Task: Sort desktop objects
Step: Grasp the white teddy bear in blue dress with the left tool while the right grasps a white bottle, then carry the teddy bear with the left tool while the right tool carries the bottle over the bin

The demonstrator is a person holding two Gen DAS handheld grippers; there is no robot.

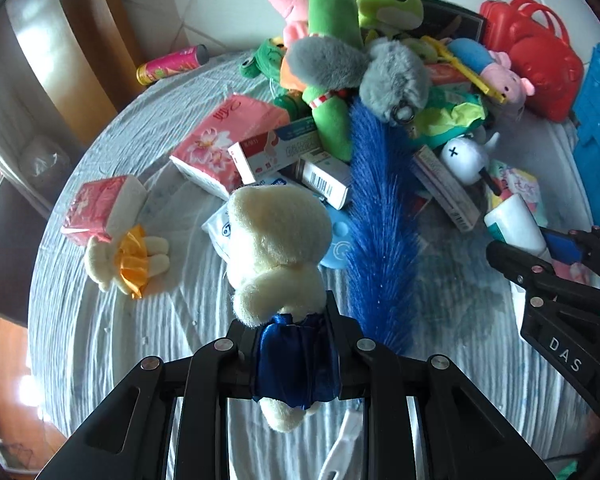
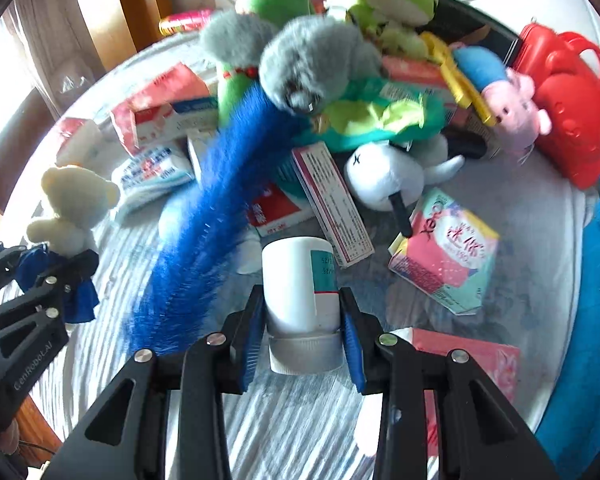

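Observation:
My left gripper (image 1: 294, 344) is shut on a cream plush bear in a blue satin skirt (image 1: 278, 248) and holds it above the white cloth. The bear also shows at the left of the right wrist view (image 2: 70, 216). My right gripper (image 2: 300, 320) is shut on a white tube with a teal label (image 2: 298, 280), gripped near its cap. The tube and right gripper show at the right edge of the left wrist view (image 1: 516, 226). A pile of plush toys, boxes and tissue packs (image 1: 364, 80) lies beyond both grippers.
A blue feathery brush (image 1: 380, 220) lies between the grippers. A second cream bear in a yellow skirt (image 1: 126, 258) and a red tissue pack (image 1: 100, 210) lie left. A red plastic bag (image 1: 540, 56) and blue tray (image 1: 598, 120) stand right. A pink can (image 1: 172, 64) lies at the back.

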